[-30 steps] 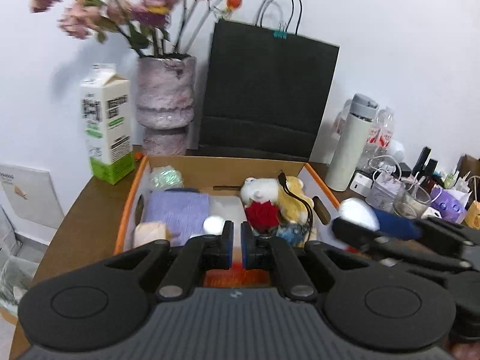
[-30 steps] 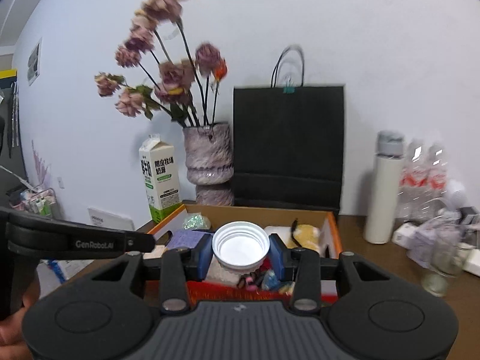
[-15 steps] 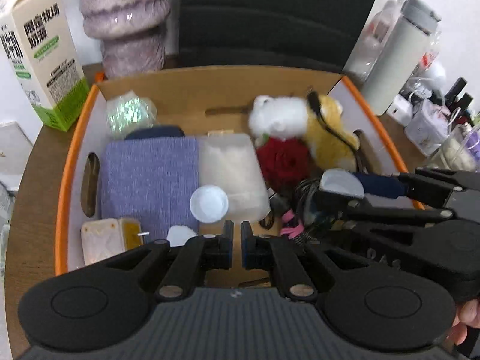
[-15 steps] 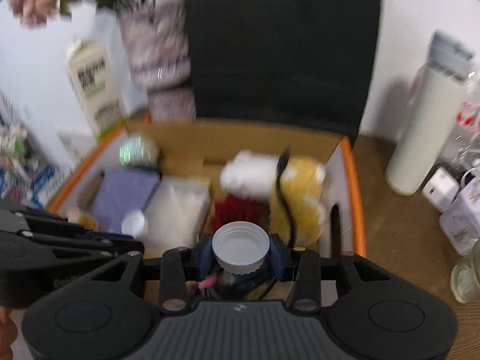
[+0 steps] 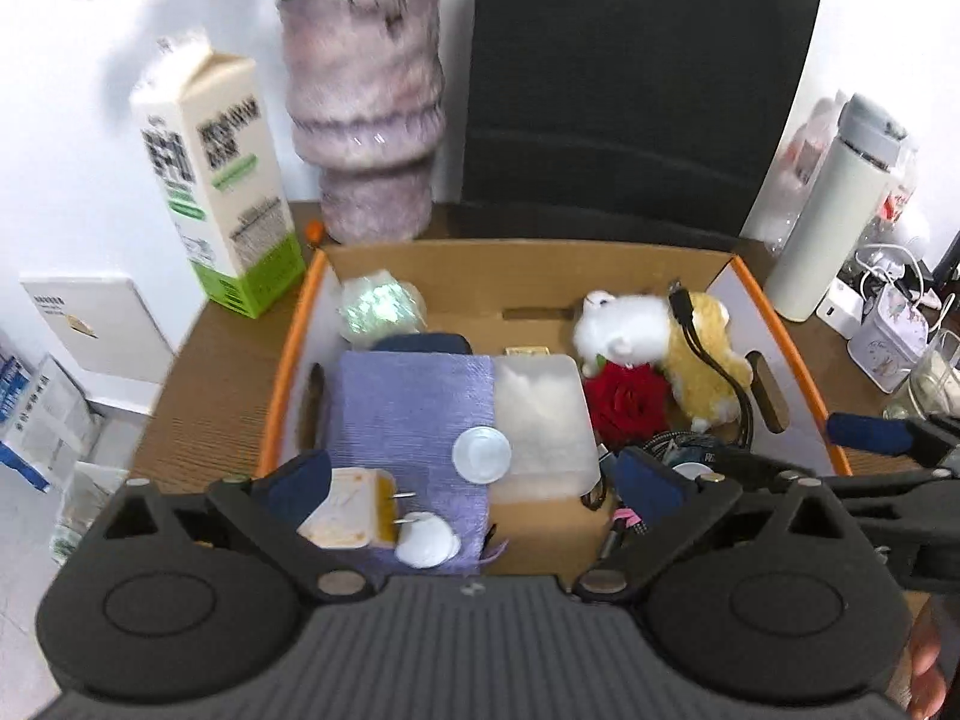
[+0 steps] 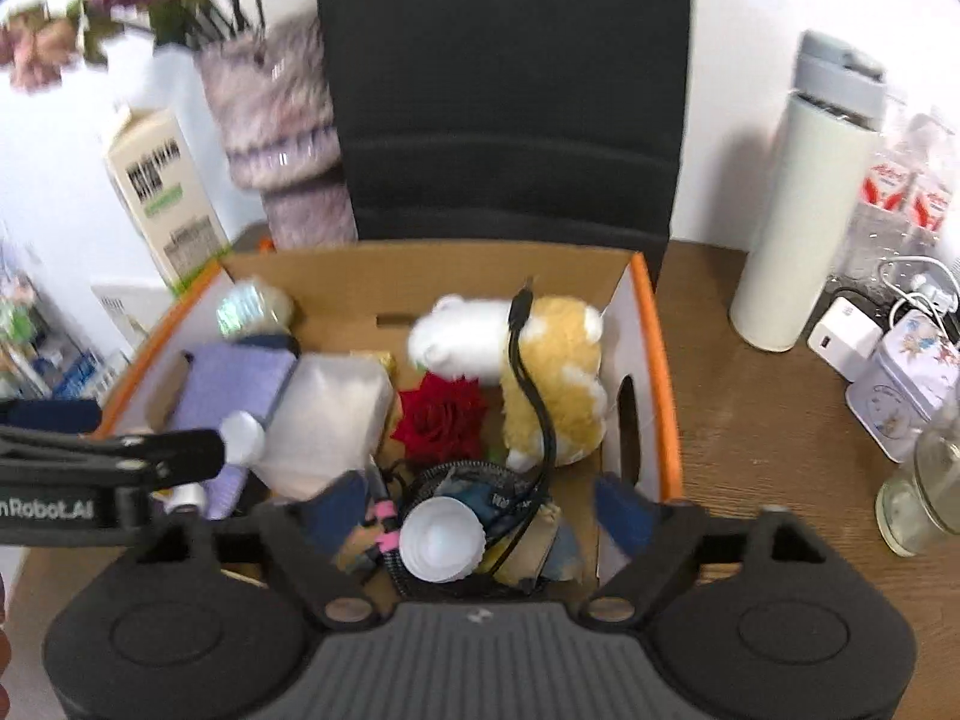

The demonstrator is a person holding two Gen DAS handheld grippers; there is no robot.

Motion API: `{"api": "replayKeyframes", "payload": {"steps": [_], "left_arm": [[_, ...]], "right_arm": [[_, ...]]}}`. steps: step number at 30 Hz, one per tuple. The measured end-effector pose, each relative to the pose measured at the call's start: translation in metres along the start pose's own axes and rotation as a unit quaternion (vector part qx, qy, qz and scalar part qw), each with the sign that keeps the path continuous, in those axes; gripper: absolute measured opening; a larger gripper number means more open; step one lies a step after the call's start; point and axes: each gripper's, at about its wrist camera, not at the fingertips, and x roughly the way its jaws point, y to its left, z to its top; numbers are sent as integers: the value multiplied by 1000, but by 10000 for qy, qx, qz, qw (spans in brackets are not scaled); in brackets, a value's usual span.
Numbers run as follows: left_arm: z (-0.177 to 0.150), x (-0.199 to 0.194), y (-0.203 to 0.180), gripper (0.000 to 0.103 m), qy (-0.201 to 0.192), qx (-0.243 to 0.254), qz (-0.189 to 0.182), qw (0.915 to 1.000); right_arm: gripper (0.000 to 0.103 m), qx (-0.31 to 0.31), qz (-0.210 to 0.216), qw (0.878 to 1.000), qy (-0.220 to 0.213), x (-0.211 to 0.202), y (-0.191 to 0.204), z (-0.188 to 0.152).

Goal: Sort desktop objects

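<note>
An orange-edged cardboard box (image 5: 288, 354) (image 6: 657, 372) holds a plush toy (image 5: 660, 336), a red rose (image 5: 627, 402), a purple cloth (image 5: 408, 414), a clear case (image 5: 540, 414), cables and small white caps. My right gripper (image 6: 480, 510) is open above the box's near right corner. A white cap (image 6: 441, 537) lies loose between its fingers on the cables. My left gripper (image 5: 474, 486) is open over the box's near left part, above a white cap (image 5: 426, 537) and a yellowish block (image 5: 351, 504).
Behind the box stand a milk carton (image 5: 216, 204), a purple vase (image 5: 363, 114) and a black paper bag (image 5: 630, 78). To the right are a white flask (image 6: 804, 210), a charger (image 6: 843, 336), a tin (image 6: 900, 390) and a glass jar (image 6: 930, 492).
Both grippers have opened. The right one let go of the white cap, which now lies on the cables in the box. Both views tipped down toward the box.
</note>
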Motion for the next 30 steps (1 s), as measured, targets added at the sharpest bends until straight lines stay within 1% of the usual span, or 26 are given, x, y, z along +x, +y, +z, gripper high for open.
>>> {"api": "replayKeyframes", "payload": {"steps": [1, 3, 5, 8, 10, 12, 14, 17, 20, 25, 28, 30], "left_arm": [[-1, -7, 0, 103, -82, 13, -21, 10000], [-5, -21, -1, 103, -233, 96, -28, 9997], [-11, -30, -3, 103, -334, 152, -8, 9993], [-24, -46, -4, 103, -510, 139, -86, 9986], [-35, -58, -3, 103, -721, 117, -84, 9973], [-49, -72, -2, 103, -966, 112, -13, 9953], [-62, -82, 0, 103, -1107, 126, 22, 9938], [-85, -95, 9, 103, -1277, 8, -6, 9918], [-111, -99, 16, 103, -1332, -71, -85, 9910], [-160, -101, 14, 103, -1438, 121, -29, 9895], [-187, -98, 14, 103, -1395, 143, -77, 9901], [-205, -93, 14, 103, -1318, 205, -154, 9910]], "right_arm": [[90, -4, 2, 10000, -83, -8, -1, 0], [97, -145, -110, 9997, -189, -20, 1, -1], [103, -352, -243, 9985, -329, -33, 5, -6], [103, -658, -315, 9957, -563, -52, 13, -16], [103, -778, -365, 9938, -709, -66, 17, -23], [103, -819, -397, 9917, -905, -80, 20, -31], [103, -815, -399, 9898, -1100, -92, 22, -41], [103, -731, -326, 9876, -1350, -106, 23, -59], [103, -596, -231, 9865, -1508, -113, 25, -80], [103, -323, -86, 9858, -1645, -119, 27, -119], [103, -254, -57, 9850, -1708, -121, 32, -146], [103, -180, -22, 9860, -1656, -119, 33, -164]]}}
